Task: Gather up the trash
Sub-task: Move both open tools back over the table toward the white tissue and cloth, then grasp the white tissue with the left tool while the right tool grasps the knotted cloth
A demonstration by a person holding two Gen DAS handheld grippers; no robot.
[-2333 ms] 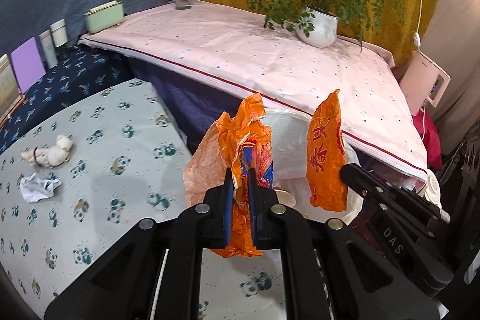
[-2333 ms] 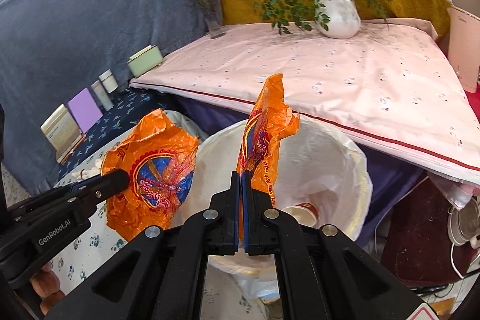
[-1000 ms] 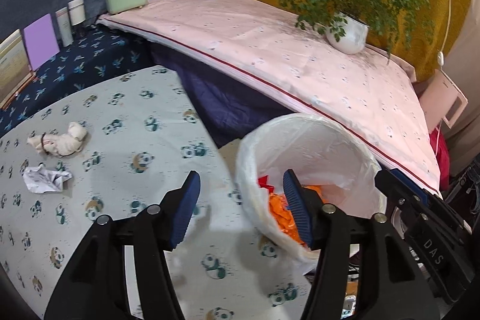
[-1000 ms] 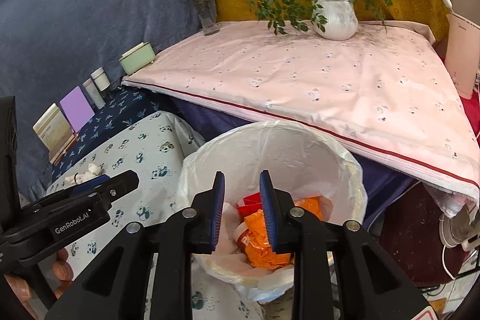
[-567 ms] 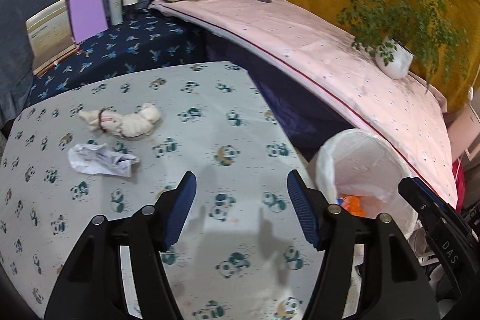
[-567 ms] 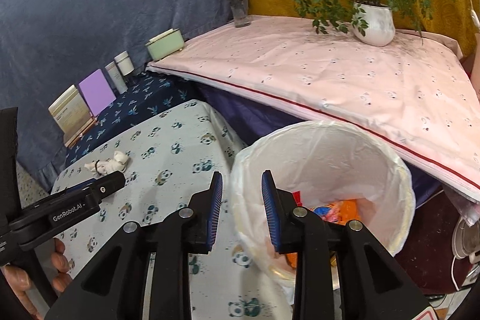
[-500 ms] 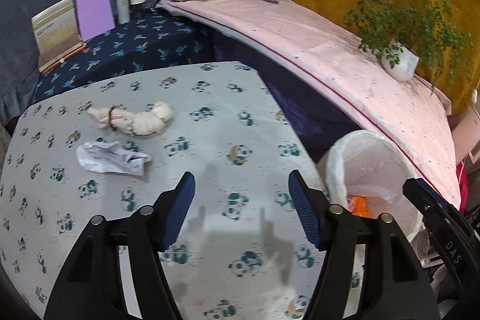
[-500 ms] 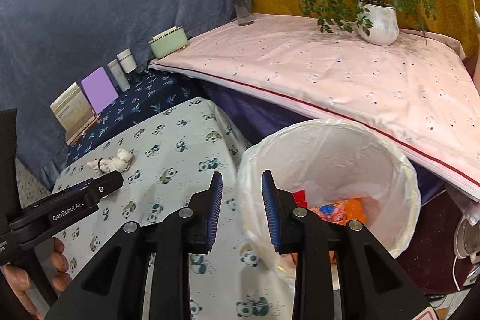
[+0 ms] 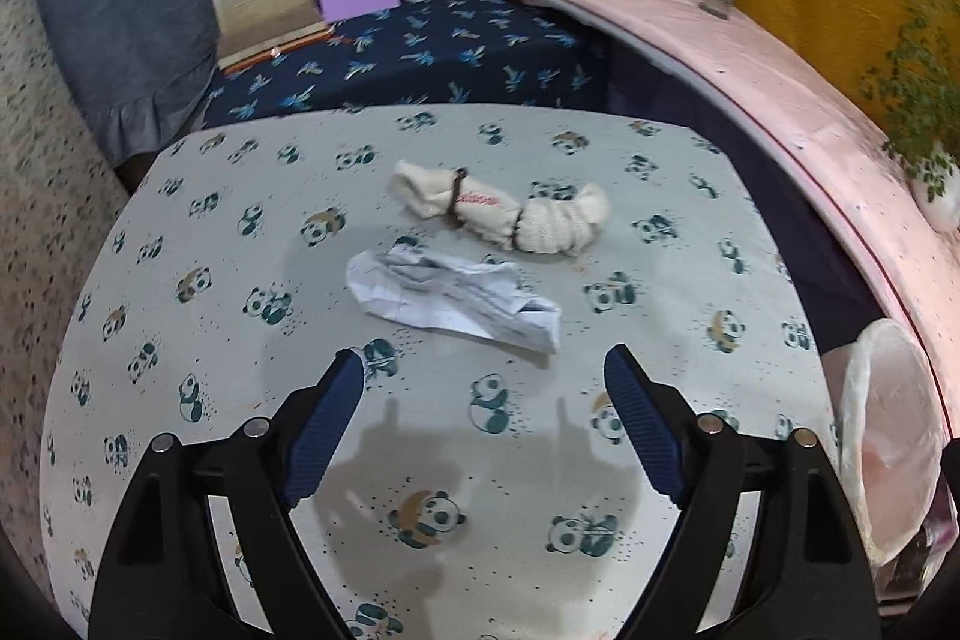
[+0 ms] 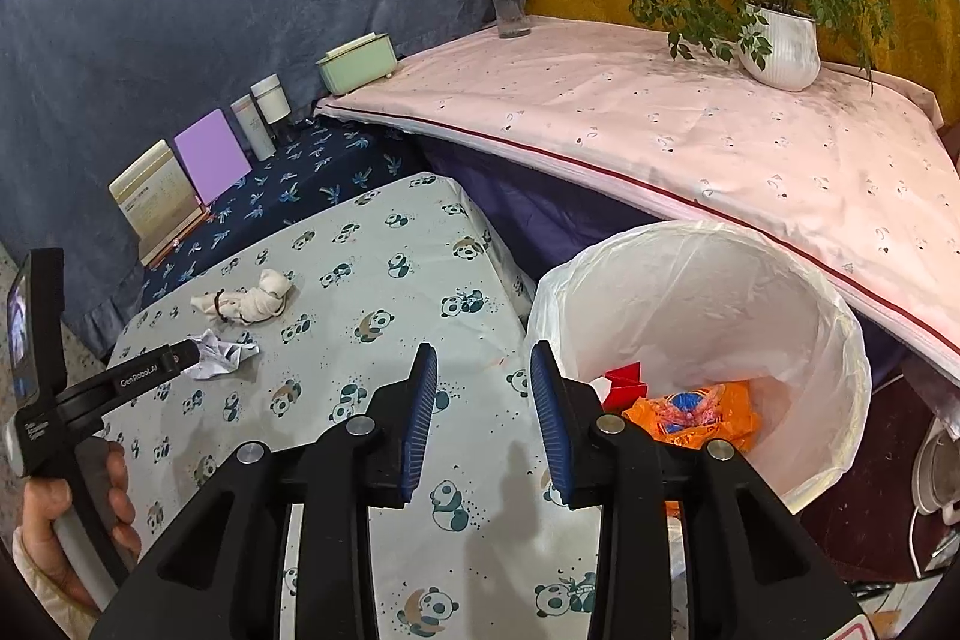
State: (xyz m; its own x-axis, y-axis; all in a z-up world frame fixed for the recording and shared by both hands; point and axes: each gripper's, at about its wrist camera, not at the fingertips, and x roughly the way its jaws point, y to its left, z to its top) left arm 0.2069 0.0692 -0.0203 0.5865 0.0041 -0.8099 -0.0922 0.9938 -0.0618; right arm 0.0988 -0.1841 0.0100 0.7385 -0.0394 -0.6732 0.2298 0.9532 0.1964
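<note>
Panda-print tablecloth [image 9: 180, 232] under crumpled paper [image 9: 450, 301], just ahead of the spread, empty left claw [image 9: 483, 370]; right claw [image 10: 483, 367] likewise parted.

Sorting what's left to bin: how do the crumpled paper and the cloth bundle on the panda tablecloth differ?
The crumpled paper is flat, creased and white with grey print; the cloth bundle is cream, rolled and plump. The bundle is tied with a dark band; the paper is loose. The paper lies nearer the left gripper. Both rest untouched on the tablecloth.

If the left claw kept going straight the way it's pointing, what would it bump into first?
Most likely the crumpled white paper, which lies just ahead between the open fingers of the left gripper. The tied cloth bundle sits right behind it. Depth is hard to judge in this fisheye view.
</note>
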